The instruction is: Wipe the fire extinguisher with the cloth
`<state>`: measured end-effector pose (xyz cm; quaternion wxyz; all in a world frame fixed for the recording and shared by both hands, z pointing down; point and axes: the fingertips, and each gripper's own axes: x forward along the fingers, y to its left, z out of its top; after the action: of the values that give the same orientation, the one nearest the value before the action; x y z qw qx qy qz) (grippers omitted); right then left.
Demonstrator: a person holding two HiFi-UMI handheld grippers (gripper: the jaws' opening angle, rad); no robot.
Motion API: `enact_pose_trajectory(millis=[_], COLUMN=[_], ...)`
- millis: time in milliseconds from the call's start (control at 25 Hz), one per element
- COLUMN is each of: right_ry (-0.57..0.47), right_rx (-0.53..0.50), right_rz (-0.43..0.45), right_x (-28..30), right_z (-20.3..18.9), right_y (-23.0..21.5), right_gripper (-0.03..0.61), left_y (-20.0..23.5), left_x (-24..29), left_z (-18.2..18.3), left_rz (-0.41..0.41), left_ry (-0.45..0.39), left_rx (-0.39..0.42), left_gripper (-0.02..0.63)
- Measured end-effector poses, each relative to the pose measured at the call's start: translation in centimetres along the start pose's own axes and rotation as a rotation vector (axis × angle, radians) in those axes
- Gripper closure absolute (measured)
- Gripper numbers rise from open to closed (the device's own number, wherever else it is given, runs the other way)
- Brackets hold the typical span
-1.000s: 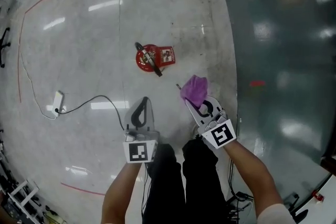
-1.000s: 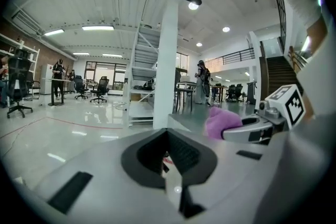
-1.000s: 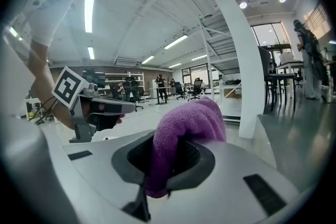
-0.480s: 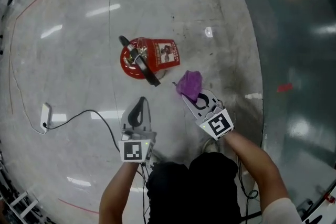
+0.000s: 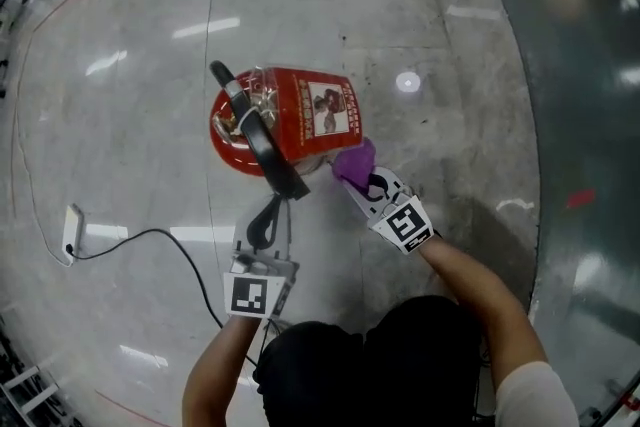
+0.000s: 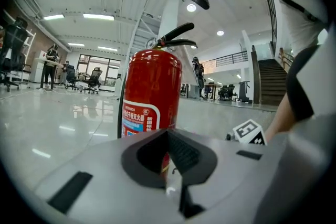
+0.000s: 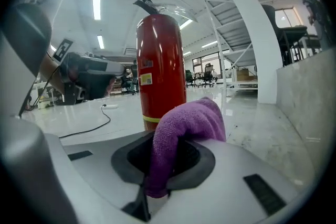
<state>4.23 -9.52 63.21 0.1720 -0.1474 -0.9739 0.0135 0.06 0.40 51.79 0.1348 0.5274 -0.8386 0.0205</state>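
Extinguisher (image 6: 151, 94) upright, long axis vert., handle (image 6: 176, 38) atop.

Fire extinguisher (image 5: 290, 115): one, red.
Cloth (image 5: 352, 163): one, purple.
Grippers: two, the left gripper (image 5: 272, 207) and the right gripper (image 5: 362, 179).
Marker cubes (image 5: 250, 295): two, one on each gripper.
Forearms (image 5: 470, 280): two, both bare.
Power strip (image 5: 72, 233): one, white.
Cable (image 5: 150, 237): one, black.
Staircase (image 6: 270, 78): one, seen in the left gripper view.
Office chairs (image 6: 94, 78): several far off in the left gripper view, too small to count exactly.
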Motion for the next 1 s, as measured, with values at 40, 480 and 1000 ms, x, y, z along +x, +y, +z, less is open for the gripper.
enact_pose_trajectory(millis=[40, 480, 1000], right_ry=[0.001, 0.087, 0.127], right_rx=[0.007, 0.033, -0.029], right_rz=[0.002, 0.040, 0.131], right_x=[0.7, 4.8, 7.3], right_z=[-0.7, -6.3, -6.2], right_y=[-0.4, -1.3, -0.6], right_gripper=[0.523, 0.523, 0.523], left_y=[0.0, -1.6, -0.5], left_x=[0.0, -0.8, -2.2], left_z=[-0.1, 0.9, 0.9], left_rz=[-0.004, -0.020, 0.011], left_ry=[-0.002, -0.009, 0.002], left_rx=[-0.003, -0.009, -0.022], left_gripper=[0.609, 0.609, 0.609])
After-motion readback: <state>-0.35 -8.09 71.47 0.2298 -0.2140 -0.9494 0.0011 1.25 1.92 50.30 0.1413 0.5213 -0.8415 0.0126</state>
